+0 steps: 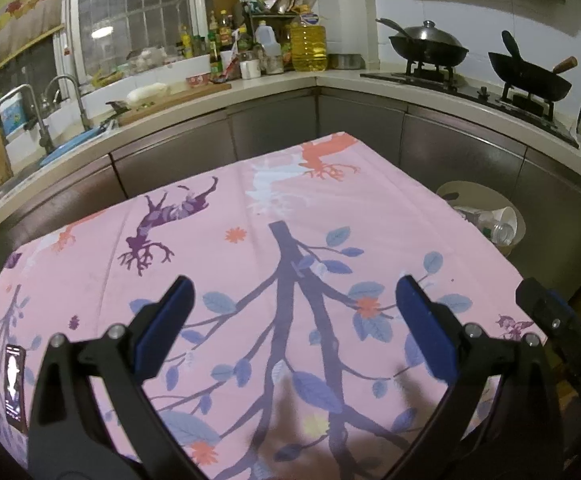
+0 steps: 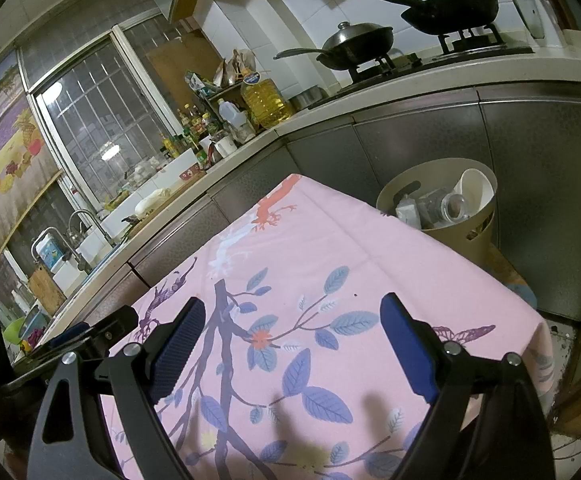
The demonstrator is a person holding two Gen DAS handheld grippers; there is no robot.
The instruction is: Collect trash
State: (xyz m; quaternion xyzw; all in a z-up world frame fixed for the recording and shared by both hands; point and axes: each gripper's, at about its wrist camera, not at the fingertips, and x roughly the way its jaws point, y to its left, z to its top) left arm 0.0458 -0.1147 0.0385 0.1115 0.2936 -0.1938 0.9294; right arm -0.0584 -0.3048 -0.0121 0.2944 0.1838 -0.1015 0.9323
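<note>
The left hand-held gripper hangs over the near part of the worktop, its blue-padded fingers spread wide apart with nothing between them and nothing touching them. The right hand-held gripper hangs likewise over the near right part, also spread wide and released, grasping nothing; in the left wrist view its black body shows at the right edge.

Beneath both lies a pink tablecloth printed with purple branches, blue leaves and small orange flowers, covering the worktop. A phone with a lit screen lies on the cloth at its near left edge.

Just past the cloth's far right edge, on the floor against the grey cabinet fronts, stands a beige trash bin. The trash is inside it: a white paper cup, a clear plastic bottle and other scraps.

Further out, a pale kitchen counter wraps round the corner of the room. On its left are a sink with taps under a barred window; in the far corner, a large yellow oil jug among bottles; to the right, a stove carrying a lidded wok and a black wok
</note>
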